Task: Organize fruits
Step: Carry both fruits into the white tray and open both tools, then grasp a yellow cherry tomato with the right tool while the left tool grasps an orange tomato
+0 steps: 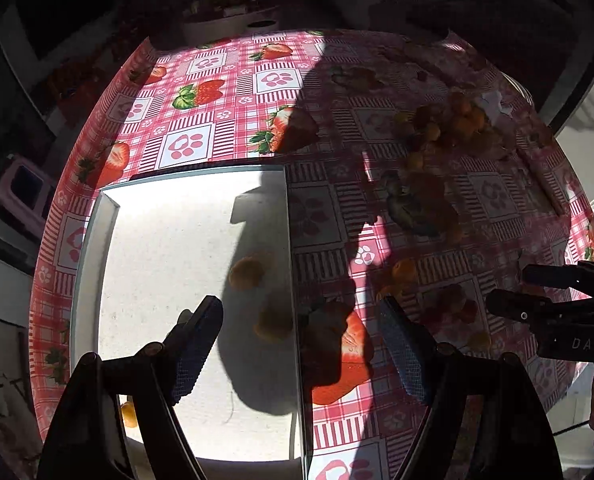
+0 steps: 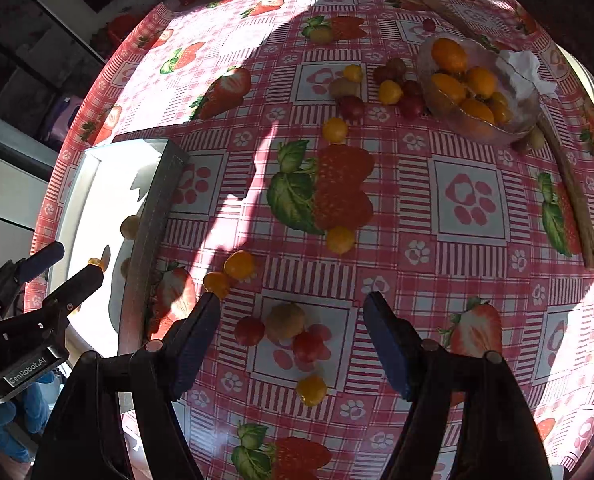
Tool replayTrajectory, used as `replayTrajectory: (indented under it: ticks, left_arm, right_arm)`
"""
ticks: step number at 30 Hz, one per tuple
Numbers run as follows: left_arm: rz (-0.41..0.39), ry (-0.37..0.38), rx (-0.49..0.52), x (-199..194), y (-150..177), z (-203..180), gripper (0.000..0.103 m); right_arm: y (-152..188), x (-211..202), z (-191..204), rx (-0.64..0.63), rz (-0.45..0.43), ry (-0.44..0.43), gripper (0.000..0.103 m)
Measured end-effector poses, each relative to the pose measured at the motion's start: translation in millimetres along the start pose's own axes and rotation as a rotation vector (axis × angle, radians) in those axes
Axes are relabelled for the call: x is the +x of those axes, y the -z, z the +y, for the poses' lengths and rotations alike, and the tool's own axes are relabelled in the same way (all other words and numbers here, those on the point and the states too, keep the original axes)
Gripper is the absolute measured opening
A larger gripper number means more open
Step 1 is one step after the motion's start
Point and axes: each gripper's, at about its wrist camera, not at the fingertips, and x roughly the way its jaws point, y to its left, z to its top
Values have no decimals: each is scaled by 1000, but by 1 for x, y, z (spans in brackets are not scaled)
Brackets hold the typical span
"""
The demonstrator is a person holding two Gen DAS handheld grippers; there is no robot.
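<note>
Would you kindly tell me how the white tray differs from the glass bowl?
The white tray is opaque, rectangular and flat; the glass bowl is clear, rounded and deeper. The tray holds a few scattered small fruits; the bowl is piled with orange ones. Both sit on the strawberry tablecloth.

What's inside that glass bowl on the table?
The glass bowl holds a pile of small orange fruits, at least five showing. Anything lower in the pile is covered by the top ones. Crumpled white paper rests at its rim.
</note>
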Motion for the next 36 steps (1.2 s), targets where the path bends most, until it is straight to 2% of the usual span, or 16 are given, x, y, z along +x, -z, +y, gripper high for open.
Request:
replayTrajectory:
  ticks: [5, 10, 16, 19, 23, 25, 29, 33, 36]
  left_arm:
    - [24, 51, 71, 16, -4, -39, 80]
    - [73, 46, 92, 40, 0, -54, 80]
    - [100, 51, 65, 56, 3, -48, 80]
    - [102, 56, 45, 60, -1, -45, 80]
    - [109, 75, 9, 67, -3, -43, 80]
    - [114, 93, -13, 68, -4, -41, 70]
    - [127, 76, -45, 64, -1, -32, 70]
    - [139, 53, -29, 64, 7, -26, 70]
    - [144, 36, 34, 70, 8, -37, 70]
  right_arm:
    - [41, 1, -22, 29, 51, 32, 77]
    - [64, 9, -20, 31, 80, 8, 77]
    - [61, 21, -2, -25, 50, 11, 77]
    - [56, 28, 3, -34, 50, 15, 71]
    - [51, 32, 8, -48, 36, 31, 70]
    - [46, 37, 14, -68, 32, 46, 68]
    - [47, 39, 17, -99, 30, 65, 66]
    - [44, 40, 19, -100, 27, 58, 64]
    - [45, 39, 18, -107, 23, 63, 64]
